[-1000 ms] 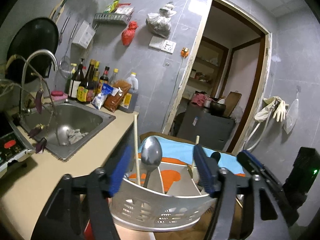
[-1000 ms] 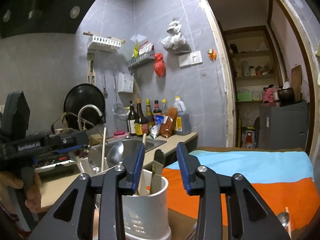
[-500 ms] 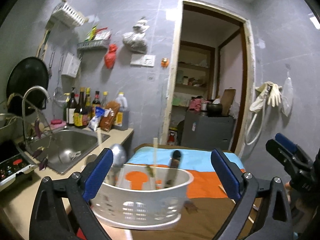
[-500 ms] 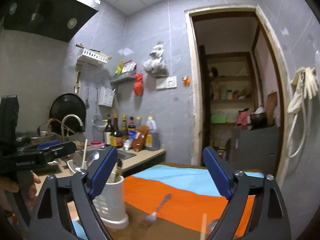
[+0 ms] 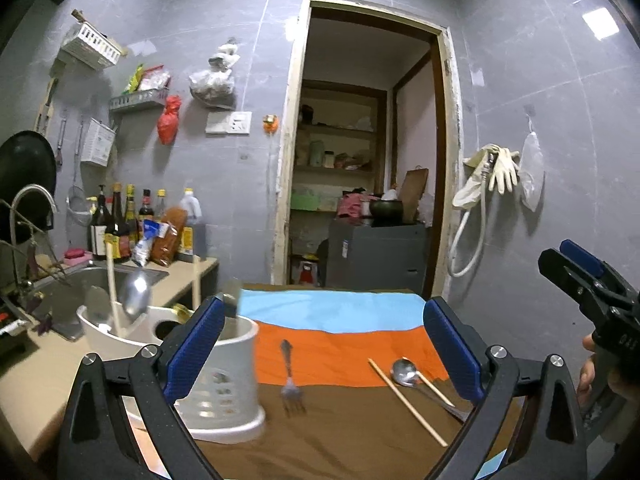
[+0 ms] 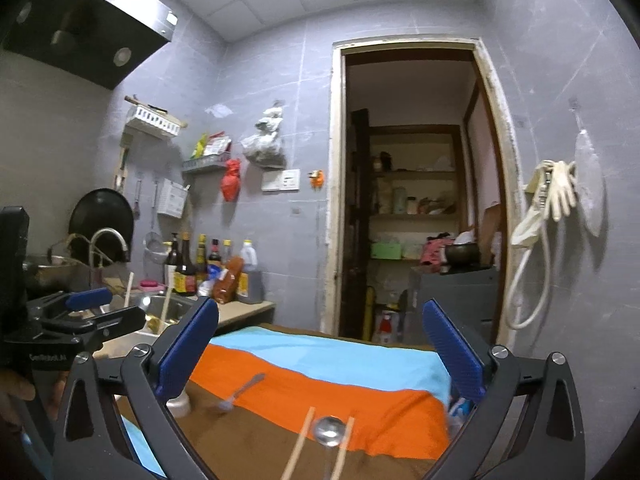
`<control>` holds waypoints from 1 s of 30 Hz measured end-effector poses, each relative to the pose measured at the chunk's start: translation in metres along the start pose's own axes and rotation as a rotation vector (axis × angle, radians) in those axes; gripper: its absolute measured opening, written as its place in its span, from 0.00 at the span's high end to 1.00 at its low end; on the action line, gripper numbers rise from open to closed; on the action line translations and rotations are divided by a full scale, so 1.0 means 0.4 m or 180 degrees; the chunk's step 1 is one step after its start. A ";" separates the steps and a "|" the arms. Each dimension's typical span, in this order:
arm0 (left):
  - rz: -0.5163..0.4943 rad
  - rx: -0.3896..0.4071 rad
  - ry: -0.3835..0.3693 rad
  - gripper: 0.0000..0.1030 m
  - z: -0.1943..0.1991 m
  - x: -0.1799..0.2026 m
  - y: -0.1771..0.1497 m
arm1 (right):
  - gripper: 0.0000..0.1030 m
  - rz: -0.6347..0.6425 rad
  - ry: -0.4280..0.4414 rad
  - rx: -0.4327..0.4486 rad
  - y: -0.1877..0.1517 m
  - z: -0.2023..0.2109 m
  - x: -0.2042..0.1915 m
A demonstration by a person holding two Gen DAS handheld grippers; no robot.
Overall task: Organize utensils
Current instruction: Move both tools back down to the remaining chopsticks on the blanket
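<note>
Holding both the left gripper [image 5: 320,348] and right gripper [image 6: 320,356] wide and empty, we risk nudging the spoon [image 6: 329,432] between its two chopsticks [image 6: 299,446] and scattering them.

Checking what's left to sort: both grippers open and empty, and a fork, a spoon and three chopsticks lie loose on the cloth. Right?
Not quite: two chopsticks, not three, lie beside the spoon, as the left wrist view shows. The rest holds: fork loose on the cloth, left gripper and right gripper open and empty.
</note>
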State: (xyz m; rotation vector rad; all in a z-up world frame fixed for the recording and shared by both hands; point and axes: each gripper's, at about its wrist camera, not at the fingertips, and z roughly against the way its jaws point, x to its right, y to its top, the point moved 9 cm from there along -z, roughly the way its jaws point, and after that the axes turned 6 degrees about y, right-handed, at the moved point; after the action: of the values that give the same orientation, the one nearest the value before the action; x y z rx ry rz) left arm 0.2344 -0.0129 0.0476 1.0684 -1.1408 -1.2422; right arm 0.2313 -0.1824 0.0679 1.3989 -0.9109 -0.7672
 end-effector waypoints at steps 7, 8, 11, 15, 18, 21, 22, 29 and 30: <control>-0.0046 -0.0370 -0.0109 0.05 -0.077 0.067 -0.065 | 0.00 0.0023 -0.0200 -0.0225 -0.075 0.015 0.085; -0.0048 -0.0449 -0.0125 0.05 -0.092 0.073 -0.079 | 0.00 0.0007 -0.0216 -0.0266 -0.090 0.014 0.097; -0.0056 -0.0648 -0.0093 0.05 -0.131 0.083 -0.118 | 0.00 -0.0055 -0.0259 -0.0402 -0.128 0.005 0.128; -0.0056 -0.0959 -0.0146 0.05 -0.181 0.093 -0.164 | 0.00 -0.0165 -0.0294 -0.0631 -0.179 -0.018 0.163; -0.0044 -0.1184 -0.0207 0.05 -0.219 0.097 -0.194 | 0.02 -0.0270 -0.0270 -0.0804 -0.216 -0.038 0.177; -0.0078 -0.1391 -0.0267 0.06 -0.249 0.104 -0.223 | 0.14 -0.0357 -0.0213 -0.1025 -0.253 -0.066 0.185; -0.0099 -0.1470 -0.0300 0.06 -0.261 0.109 -0.235 | 0.19 -0.0387 -0.0186 -0.1105 -0.266 -0.075 0.187; -0.0096 -0.1981 -0.0623 0.19 -0.325 0.143 -0.297 | 0.54 -0.0707 0.0055 -0.1696 -0.364 -0.139 0.198; -0.0086 -0.2055 -0.0691 0.23 -0.334 0.150 -0.305 | 0.57 -0.0728 0.0076 -0.1741 -0.371 -0.144 0.198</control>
State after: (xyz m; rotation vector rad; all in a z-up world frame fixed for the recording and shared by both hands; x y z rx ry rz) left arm 0.3496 -0.0806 -0.0881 0.4718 -0.7870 -1.6260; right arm 0.3303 -0.2319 -0.0714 1.0283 -0.4704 -1.0755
